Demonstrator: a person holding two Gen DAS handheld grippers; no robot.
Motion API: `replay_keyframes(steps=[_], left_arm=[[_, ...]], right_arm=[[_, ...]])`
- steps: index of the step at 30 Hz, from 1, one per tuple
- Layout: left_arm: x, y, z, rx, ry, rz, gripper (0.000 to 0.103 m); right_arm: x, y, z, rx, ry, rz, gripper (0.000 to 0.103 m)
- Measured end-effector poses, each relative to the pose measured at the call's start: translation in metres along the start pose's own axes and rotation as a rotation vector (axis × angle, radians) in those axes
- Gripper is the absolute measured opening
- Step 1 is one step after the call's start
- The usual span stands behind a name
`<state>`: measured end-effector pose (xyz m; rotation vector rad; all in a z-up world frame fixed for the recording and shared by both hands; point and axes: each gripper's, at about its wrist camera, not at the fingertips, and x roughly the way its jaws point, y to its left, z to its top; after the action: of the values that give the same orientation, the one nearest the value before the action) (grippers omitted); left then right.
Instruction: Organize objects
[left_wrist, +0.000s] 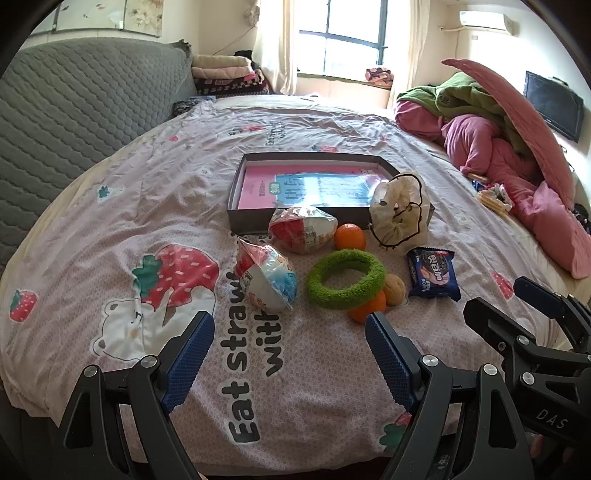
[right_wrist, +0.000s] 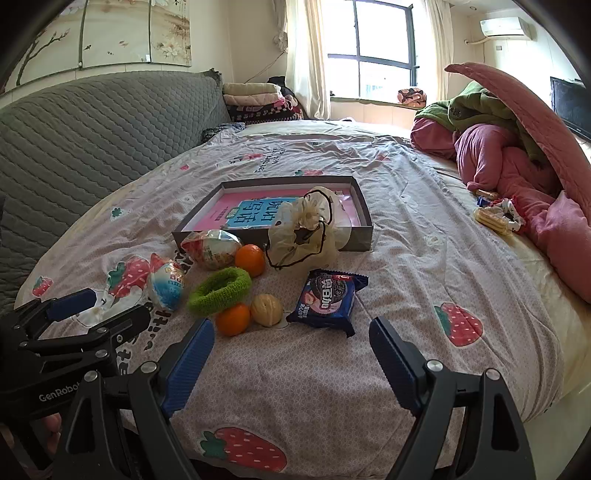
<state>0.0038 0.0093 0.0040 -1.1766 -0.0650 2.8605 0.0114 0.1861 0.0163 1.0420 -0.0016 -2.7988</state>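
A cluster of small items lay on the bed (right_wrist: 424, 236) in front of a shallow grey box (left_wrist: 236, 218) holding a pink booklet (left_wrist: 258, 184). Against the box's near wall rested a wrapped egg toy (left_wrist: 303, 229), an orange (left_wrist: 350, 237) and a drawstring pouch (left_wrist: 400, 214). Nearer sat a second egg toy (left_wrist: 267, 278), a green fuzzy ring (left_wrist: 345, 277) partly over another orange (right_wrist: 232, 319), a walnut (right_wrist: 266, 309) and a blue cookie packet (right_wrist: 327, 299). The left claw (left_wrist: 290, 354) and right claw (right_wrist: 291, 360) both hung spread apart, holding nothing, short of the cluster.
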Motion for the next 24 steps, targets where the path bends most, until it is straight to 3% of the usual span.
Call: replay_keyframes(steps=[24], left_arm=[[-0.0009,-0.0045,0.0005,0.011,0.003,-0.004,0.085]], right_arm=[[-0.0013,-0.0007,0.001,-0.005,-0.007,-0.017,0.085]])
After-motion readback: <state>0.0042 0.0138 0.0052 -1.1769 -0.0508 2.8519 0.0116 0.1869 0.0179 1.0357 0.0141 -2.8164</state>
